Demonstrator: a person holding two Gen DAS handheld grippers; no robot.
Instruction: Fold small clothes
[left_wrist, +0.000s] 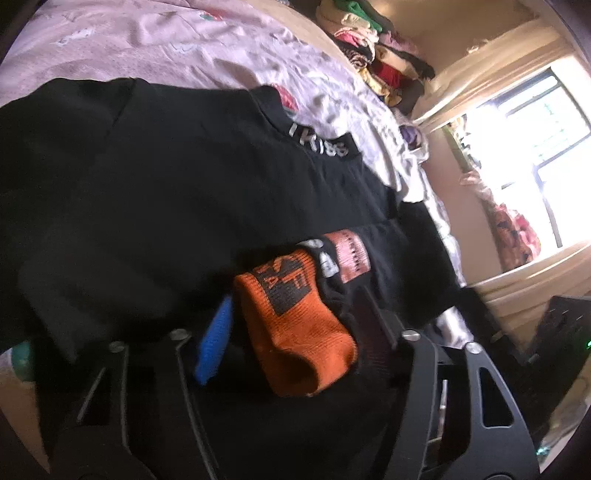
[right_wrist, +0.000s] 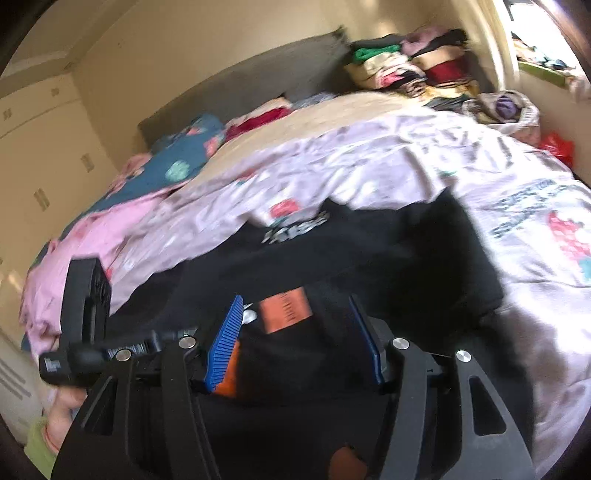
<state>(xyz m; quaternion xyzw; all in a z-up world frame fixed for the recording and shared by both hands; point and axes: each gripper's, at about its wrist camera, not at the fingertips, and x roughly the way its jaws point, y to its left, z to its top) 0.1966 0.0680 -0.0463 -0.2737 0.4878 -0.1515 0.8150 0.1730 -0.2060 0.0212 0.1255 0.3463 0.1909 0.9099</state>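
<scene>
Both tongs sit low over a black garment on a bed.

The black garment (left_wrist: 166, 192) lies spread across the pale pink bedsheet (left_wrist: 192, 48), its collar with white lettering (left_wrist: 321, 144) pointing toward the head of the bed. The left tongs (left_wrist: 295, 332) stand partly apart, with an orange-and-black sock (left_wrist: 295, 332) filling the gap between them; whether the pads press on it cannot be told. One blue pad (left_wrist: 214, 343) shows just beside the sock. The right tongs (right_wrist: 295, 332) stand partly apart over the garment's near edge, their blue pads (right_wrist: 225, 343) either side of dark cloth and an orange label (right_wrist: 284, 310), without plainly pinching it. Stacked folded clothes (right_wrist: 406, 62) sit past the bed's far corner.
</scene>
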